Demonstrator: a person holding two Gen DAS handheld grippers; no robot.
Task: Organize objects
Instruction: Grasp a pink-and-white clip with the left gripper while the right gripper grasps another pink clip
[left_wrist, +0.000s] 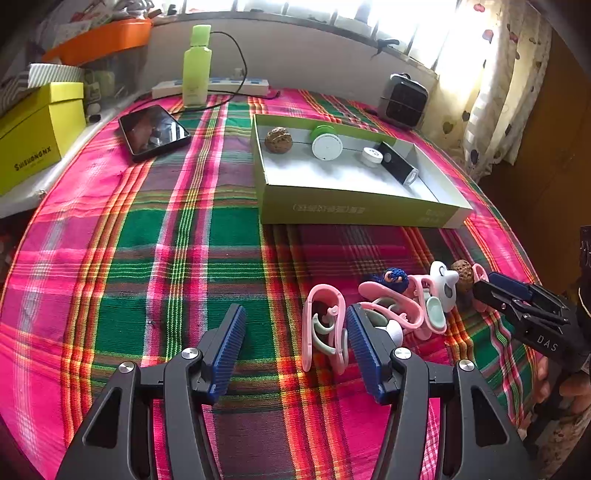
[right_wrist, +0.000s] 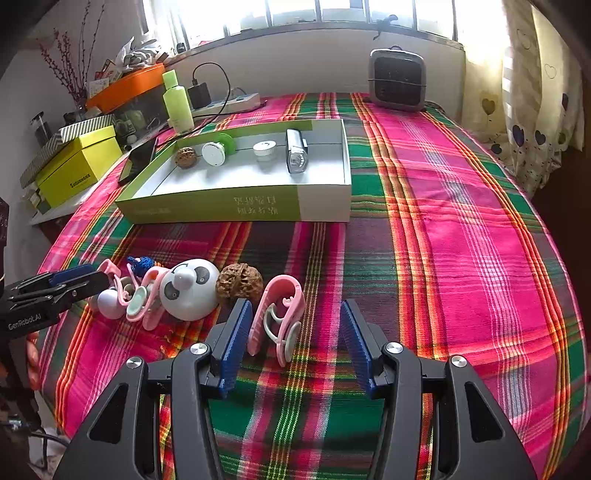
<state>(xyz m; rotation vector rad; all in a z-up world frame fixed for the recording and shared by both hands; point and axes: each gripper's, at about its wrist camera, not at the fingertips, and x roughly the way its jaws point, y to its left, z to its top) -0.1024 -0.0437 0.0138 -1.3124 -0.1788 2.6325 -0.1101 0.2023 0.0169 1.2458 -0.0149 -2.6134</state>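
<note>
Straddling pink clip (right_wrist: 277, 317), right gripper (right_wrist: 295, 345).

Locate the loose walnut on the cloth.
In the right wrist view, the walnut sits left of centre, between the panda toy and a pink clip, just beyond the right gripper.

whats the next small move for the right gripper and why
Probably ease the right gripper forward and shut on the pink clip: the jaws are open, the clip lies between the fingertips, and the green box already holds other items.
</note>
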